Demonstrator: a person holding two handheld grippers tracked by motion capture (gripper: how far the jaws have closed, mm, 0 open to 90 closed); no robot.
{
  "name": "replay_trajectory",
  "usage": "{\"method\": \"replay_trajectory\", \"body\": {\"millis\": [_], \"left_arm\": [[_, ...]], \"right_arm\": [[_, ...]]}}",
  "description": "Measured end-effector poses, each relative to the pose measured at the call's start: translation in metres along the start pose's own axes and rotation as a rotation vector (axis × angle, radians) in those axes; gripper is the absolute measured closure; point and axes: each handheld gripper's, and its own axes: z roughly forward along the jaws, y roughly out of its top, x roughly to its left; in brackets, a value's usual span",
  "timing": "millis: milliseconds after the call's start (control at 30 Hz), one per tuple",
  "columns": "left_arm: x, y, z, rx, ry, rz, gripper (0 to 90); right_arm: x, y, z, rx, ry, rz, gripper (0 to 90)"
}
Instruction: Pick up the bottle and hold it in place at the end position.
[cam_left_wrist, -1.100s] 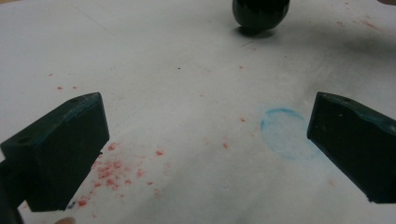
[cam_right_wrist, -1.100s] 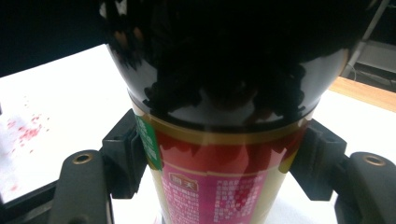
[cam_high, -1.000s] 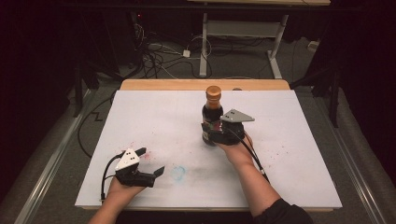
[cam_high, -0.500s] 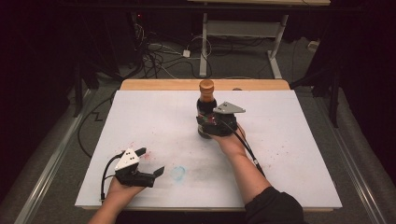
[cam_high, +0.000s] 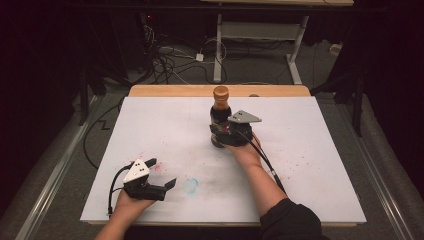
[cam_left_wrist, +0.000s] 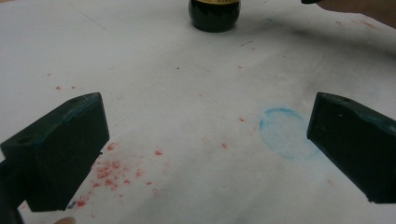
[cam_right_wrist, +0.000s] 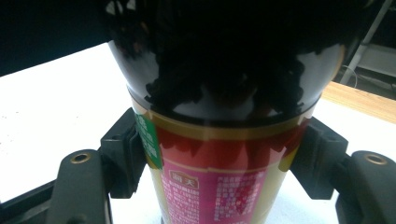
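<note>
Bottle: dark sauce bottle (cam_high: 220, 116) standing upright, orange-brown cap on top, near-black glass shoulder, red and gold label with a green patch at one side; the right gripper view shows small print on the label (cam_right_wrist: 219, 186), too fine to read
Where it is: toward the far middle of the white worktop (cam_high: 310, 150), just short of the bare wooden strip (cam_high: 170, 90) along the far edge
Right claw (cam_high: 226, 134): clamped round the bottle's lower body, one black jaw pressed on each side of the label; grey plate sits on top, cable trails back along the forearm
Left claw (cam_high: 162, 175): jaws spread wide, nothing between them; down at the near left of the worktop, well apart from the bottle
Marks on the worktop: faint blue ring (cam_left_wrist: 286, 133) just beside one jaw of the left claw; red specks (cam_left_wrist: 109, 170) scattered by the other jaw
In the way: bare sheet between the left claw and the bottle's base (cam_left_wrist: 214, 14)
Beyond the worktop: tangle of cables (cam_high: 170, 55) on the floor; legs of another table (cam_high: 260, 35)
</note>
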Motion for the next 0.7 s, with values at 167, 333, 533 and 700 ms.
{"method": "replay_trajectory", "body": {"millis": [167, 333, 533, 700], "left_arm": [[-0.0004, -0.0005, 0.0002, 0.002, 0.003, 0.008, 0.0], [-0.0001, -0.0003, 0.0004, 0.006, 0.002, 0.006, 0.0], [-0.0002, -0.0003, 0.0004, 0.008, -0.001, 0.006, 0.0], [-0.0003, -0.0006, 0.0006, 0.012, -0.001, 0.009, 0.0]], "right_arm": [[-0.0005, -0.0025, -0.0013, -0.013, 0.0, -0.011, 30.8], [0.0001, -0.0024, -0.0008, -0.012, -0.003, 0.002, 30.3], [-0.0012, -0.002, -0.0007, -0.004, 0.009, 0.021, 26.4], [-0.0043, -0.003, -0.0031, 0.036, 0.016, 0.047, 15.0]]}}
